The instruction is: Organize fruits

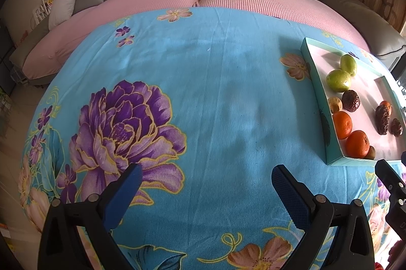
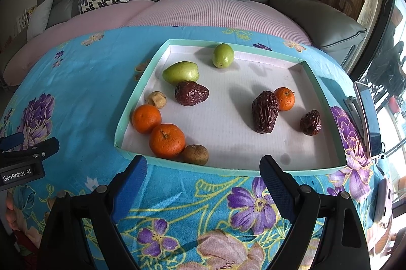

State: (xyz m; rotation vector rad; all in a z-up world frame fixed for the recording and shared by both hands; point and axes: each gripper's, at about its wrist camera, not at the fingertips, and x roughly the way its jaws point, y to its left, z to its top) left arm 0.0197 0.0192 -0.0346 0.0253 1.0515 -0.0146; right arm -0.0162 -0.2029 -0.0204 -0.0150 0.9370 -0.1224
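Now we hover both claws, left gripper (image 1: 205,190) and right gripper (image 2: 203,180), spread wide and empty, short of the tray (image 2: 228,171) where the firm, light front orange (image 2: 167,140) wants a gentle squeeze across its middle.

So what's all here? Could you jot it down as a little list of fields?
surface: floral blue cloth
container: shallow teal-rimmed tray
oranges: three, two touching at the near left
green fruits: two, at the far side
dark wrinkled fruits: three
left claw: open, empty
right claw: open, empty
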